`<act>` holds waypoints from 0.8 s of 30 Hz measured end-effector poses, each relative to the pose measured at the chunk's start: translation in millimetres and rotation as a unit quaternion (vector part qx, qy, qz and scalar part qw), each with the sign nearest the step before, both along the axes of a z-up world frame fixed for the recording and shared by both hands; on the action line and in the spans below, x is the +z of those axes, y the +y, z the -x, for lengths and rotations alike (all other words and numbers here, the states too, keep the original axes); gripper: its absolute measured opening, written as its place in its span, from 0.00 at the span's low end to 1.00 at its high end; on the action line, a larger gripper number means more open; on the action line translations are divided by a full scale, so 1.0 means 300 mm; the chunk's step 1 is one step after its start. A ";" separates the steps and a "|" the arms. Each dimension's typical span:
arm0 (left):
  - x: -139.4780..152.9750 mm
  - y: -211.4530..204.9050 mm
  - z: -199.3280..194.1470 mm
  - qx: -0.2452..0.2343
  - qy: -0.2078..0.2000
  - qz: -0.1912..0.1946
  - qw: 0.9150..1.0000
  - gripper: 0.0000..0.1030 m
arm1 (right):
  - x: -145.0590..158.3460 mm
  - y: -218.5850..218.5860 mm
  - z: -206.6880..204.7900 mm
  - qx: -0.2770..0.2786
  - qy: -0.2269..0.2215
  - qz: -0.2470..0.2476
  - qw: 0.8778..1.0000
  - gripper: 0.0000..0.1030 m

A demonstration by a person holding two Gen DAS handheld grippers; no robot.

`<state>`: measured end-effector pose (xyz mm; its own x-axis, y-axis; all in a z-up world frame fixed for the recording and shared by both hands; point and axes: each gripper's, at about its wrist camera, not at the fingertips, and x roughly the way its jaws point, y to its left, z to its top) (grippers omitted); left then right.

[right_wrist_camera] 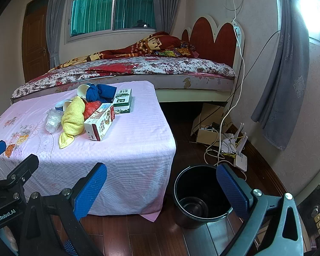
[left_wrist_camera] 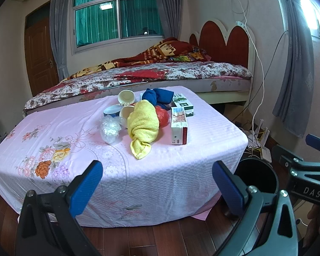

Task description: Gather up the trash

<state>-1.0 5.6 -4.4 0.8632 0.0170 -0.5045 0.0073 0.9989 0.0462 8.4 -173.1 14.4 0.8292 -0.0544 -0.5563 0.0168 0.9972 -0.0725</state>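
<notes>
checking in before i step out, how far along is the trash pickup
Nothing looks done: the black bucket on the floor holds no trash that shows. Nothing is in hand; the left gripper and right gripper are open. The paper cups, clear plastic bag, red bag and cartons remain on the table.

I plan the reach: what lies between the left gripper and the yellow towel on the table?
In the left wrist view, only bare pink cloth lies between the open left gripper and the yellow towel.
</notes>
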 end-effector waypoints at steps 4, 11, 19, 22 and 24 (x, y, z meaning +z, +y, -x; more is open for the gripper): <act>-0.001 0.001 0.001 0.001 0.000 0.000 1.000 0.99 | 0.001 0.000 0.001 0.000 0.000 0.000 1.000 1.00; -0.007 -0.003 0.000 0.002 -0.001 0.000 1.000 0.99 | -0.009 0.010 -0.005 0.001 0.000 0.000 1.000 1.00; -0.013 -0.003 0.002 0.006 0.000 0.000 1.000 0.99 | 0.002 0.017 -0.015 0.002 0.001 0.002 1.000 1.00; -0.012 -0.003 0.000 0.006 0.001 0.000 1.000 0.99 | 0.002 0.017 -0.014 0.002 0.001 0.002 1.000 1.00; -0.014 -0.004 0.001 0.006 0.000 0.000 1.000 0.99 | 0.002 0.017 -0.015 0.002 0.002 0.003 1.000 1.00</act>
<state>-1.2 4.5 -8.7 0.8629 0.0268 -0.5047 -0.0046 0.9990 0.0453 12.8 -168.1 15.0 0.8276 -0.0544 -0.5586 0.0126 0.9968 -0.0784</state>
